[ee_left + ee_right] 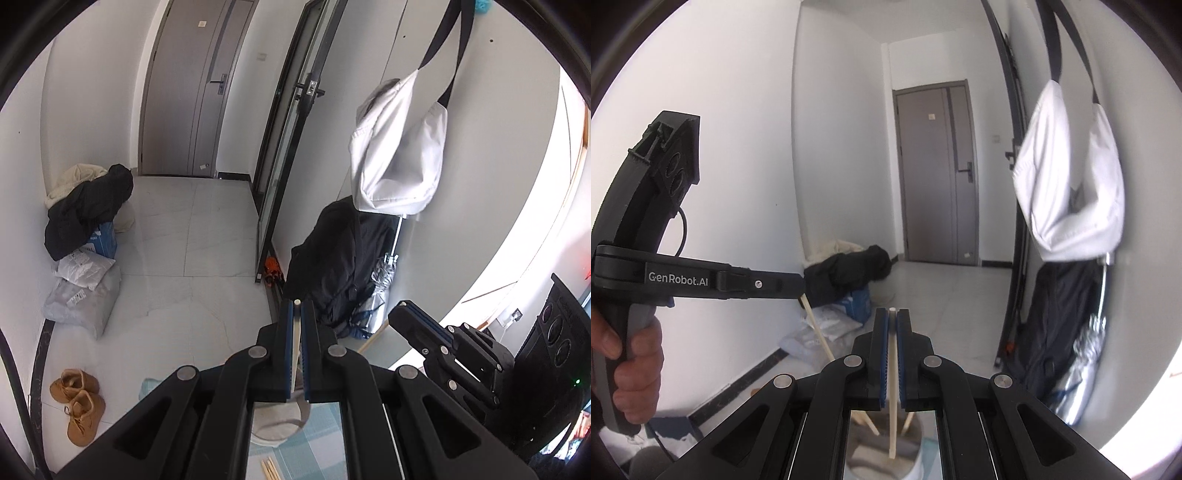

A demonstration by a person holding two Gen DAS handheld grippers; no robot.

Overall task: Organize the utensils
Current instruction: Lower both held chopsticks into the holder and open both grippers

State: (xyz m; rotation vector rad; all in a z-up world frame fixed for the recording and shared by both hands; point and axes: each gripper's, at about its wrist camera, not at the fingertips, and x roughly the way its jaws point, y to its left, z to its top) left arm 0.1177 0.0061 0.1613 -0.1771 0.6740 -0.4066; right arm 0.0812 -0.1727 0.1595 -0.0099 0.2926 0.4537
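Observation:
My left gripper (296, 306) is shut on a pale wooden chopstick (295, 347) that runs down between its pads toward a grey-and-white holder cup (277, 424) below. My right gripper (892, 314) is shut on another chopstick (893, 387) whose lower end hangs over the cup (916, 446). In the right wrist view the left gripper (798, 286) comes in from the left, and its chopstick (822, 336) slants down into the cup. In the left wrist view the right gripper (406, 308) shows at the right. More chopsticks (269, 469) lie on the blue checked cloth (325, 435).
Both grippers are held high above a tiled floor (192, 229). A grey door (192, 92) is at the far end, a glass door (284, 147) stands ajar, a white bag (399, 147) hangs on the wall, clothes piles (88, 206) and brown shoes (77, 402) lie on the floor.

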